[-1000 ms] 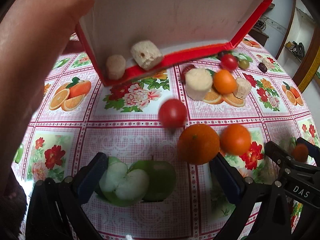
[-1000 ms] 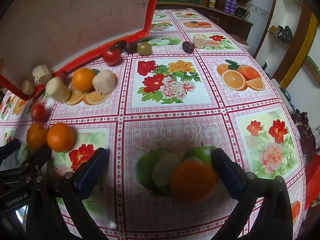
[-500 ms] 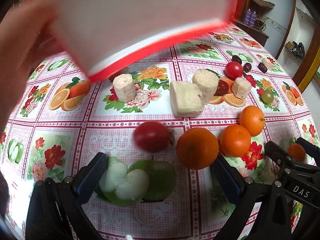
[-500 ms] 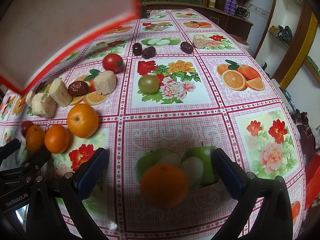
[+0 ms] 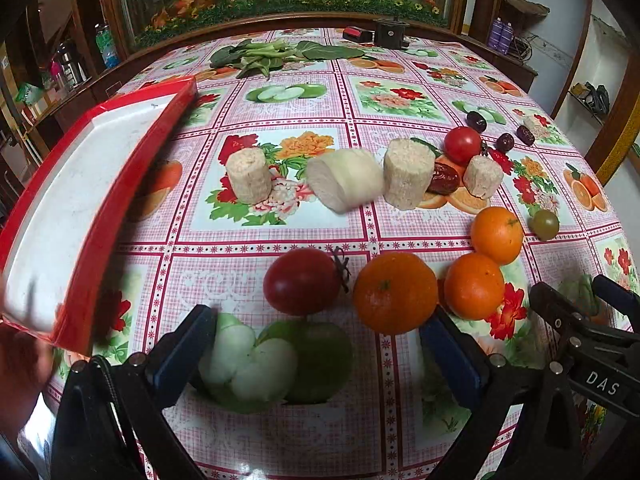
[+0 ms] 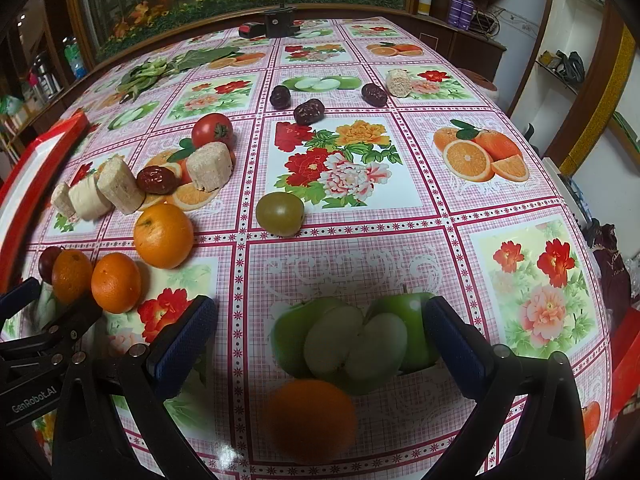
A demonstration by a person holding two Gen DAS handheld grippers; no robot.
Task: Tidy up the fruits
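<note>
In the left wrist view, the left gripper (image 5: 316, 356) is spread and empty over the flowered oilcloth table (image 5: 400, 208); a round red tomato (image 5: 302, 281) just ahead looks soft-skinned and prone to roll, best taken across its middle, with a large orange (image 5: 394, 293) close beside it. The red-rimmed white tray (image 5: 76, 200) is tilted at left. In the right wrist view, the right gripper (image 6: 320, 344) is also spread, a blurred orange (image 6: 312, 420) between its fingers; firm, smooth.
</note>
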